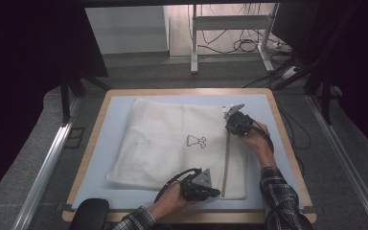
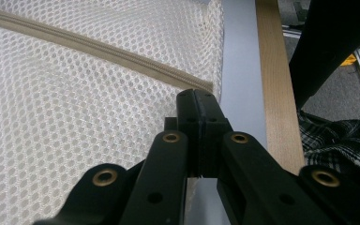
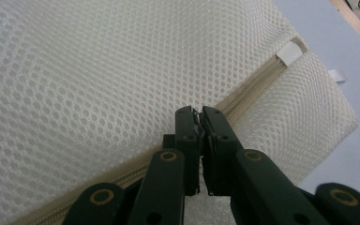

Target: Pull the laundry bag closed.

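A white mesh laundry bag (image 1: 172, 143) lies flat on the desk (image 1: 100, 143). The left claw (image 2: 197, 96) pinches its zipper's (image 1: 226, 163) near end; the right claw (image 3: 197, 112) pinches the zipper pull farther along.

You get even overhead light on the table (image 1: 96, 143), with dark, vignetted corners around it. Close views stay sharp on the mesh bag (image 2: 65, 117); shadows soft, no glare.
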A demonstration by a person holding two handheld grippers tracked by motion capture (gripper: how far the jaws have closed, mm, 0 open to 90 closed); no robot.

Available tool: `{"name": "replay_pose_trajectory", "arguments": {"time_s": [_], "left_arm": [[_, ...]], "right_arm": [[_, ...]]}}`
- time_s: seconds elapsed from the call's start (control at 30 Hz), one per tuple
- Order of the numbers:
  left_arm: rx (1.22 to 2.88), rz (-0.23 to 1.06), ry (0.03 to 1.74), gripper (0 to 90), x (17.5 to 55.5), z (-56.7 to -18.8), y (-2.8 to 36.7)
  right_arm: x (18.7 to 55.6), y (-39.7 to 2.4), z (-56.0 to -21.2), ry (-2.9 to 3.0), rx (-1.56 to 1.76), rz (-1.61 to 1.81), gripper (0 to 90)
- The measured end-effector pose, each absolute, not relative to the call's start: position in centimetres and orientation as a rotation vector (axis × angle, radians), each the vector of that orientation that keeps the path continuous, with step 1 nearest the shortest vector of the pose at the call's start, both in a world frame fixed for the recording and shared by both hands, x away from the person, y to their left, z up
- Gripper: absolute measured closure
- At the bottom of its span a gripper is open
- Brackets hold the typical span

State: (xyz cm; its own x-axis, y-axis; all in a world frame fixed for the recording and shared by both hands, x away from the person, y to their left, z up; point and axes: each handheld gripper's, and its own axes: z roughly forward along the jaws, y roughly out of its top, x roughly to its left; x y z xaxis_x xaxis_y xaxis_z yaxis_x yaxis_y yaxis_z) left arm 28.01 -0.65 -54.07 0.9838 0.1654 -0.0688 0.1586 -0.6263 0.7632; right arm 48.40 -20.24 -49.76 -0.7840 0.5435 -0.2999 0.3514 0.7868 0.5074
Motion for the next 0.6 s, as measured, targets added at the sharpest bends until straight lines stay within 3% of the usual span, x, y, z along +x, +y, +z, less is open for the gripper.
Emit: {"name": "replay_pose_trajectory", "arguments": {"time_s": [0.6], "left_arm": [[2.257, 0.007, 0.227, 90.0, 28.03, -54.07, -0.65]], "right_arm": [[48.16, -20.30, -50.05, 2.495, 0.615, 0.511, 86.4]]}}
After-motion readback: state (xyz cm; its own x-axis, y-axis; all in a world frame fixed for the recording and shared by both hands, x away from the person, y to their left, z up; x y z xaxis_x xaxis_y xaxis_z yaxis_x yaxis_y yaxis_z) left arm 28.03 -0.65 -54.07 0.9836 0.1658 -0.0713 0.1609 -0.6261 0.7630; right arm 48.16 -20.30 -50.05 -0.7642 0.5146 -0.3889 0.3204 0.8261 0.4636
